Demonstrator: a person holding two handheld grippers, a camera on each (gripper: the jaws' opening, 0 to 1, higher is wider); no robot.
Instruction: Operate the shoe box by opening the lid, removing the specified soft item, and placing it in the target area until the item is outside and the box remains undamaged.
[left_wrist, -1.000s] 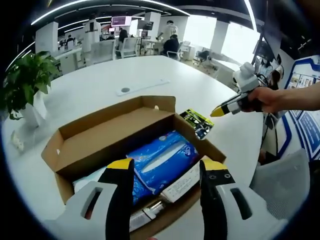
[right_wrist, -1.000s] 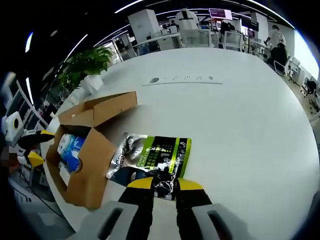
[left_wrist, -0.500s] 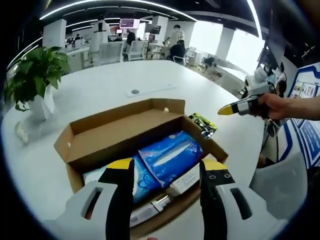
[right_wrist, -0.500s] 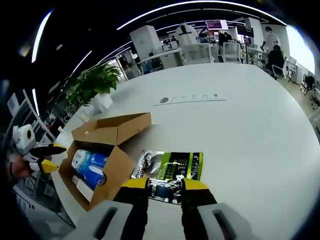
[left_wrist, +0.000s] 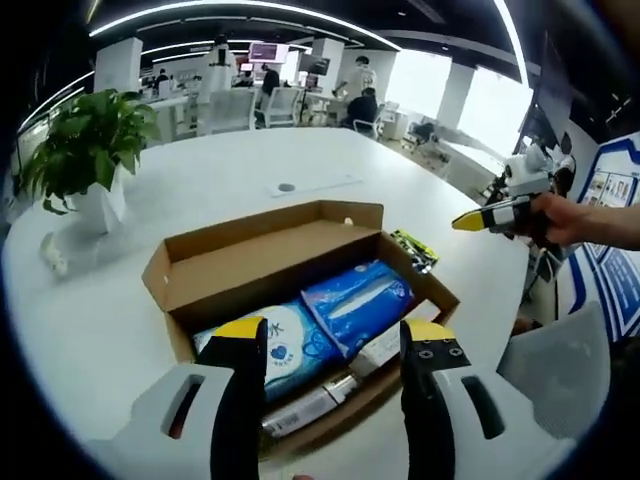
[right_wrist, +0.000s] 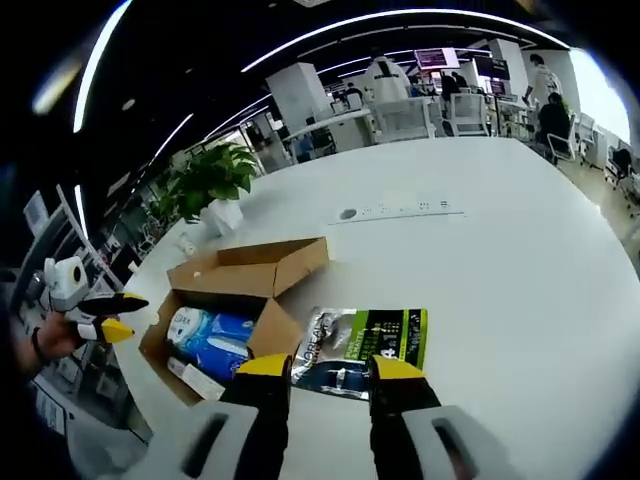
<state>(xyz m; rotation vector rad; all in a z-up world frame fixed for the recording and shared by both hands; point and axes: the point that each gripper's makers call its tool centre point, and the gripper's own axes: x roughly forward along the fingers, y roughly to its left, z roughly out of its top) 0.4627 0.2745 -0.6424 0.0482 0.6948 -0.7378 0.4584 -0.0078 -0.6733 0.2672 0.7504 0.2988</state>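
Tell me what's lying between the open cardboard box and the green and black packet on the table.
Nothing: in the right gripper view the packet lies right beside the box, with no object between them.

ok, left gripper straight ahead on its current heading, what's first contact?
Likely the blue soft packs in the open shoe box: the left gripper, open, points at them from above the box's near edge. Depth unclear.

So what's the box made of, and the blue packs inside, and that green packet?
The box looks like plain brown cardboard, matte, with folded flaps. The blue packs seem to be soft plastic wrap: shiny and wrinkled. The green packet beside the box on the table looks like glossy printed plastic film, lying flat, though it could be foil.
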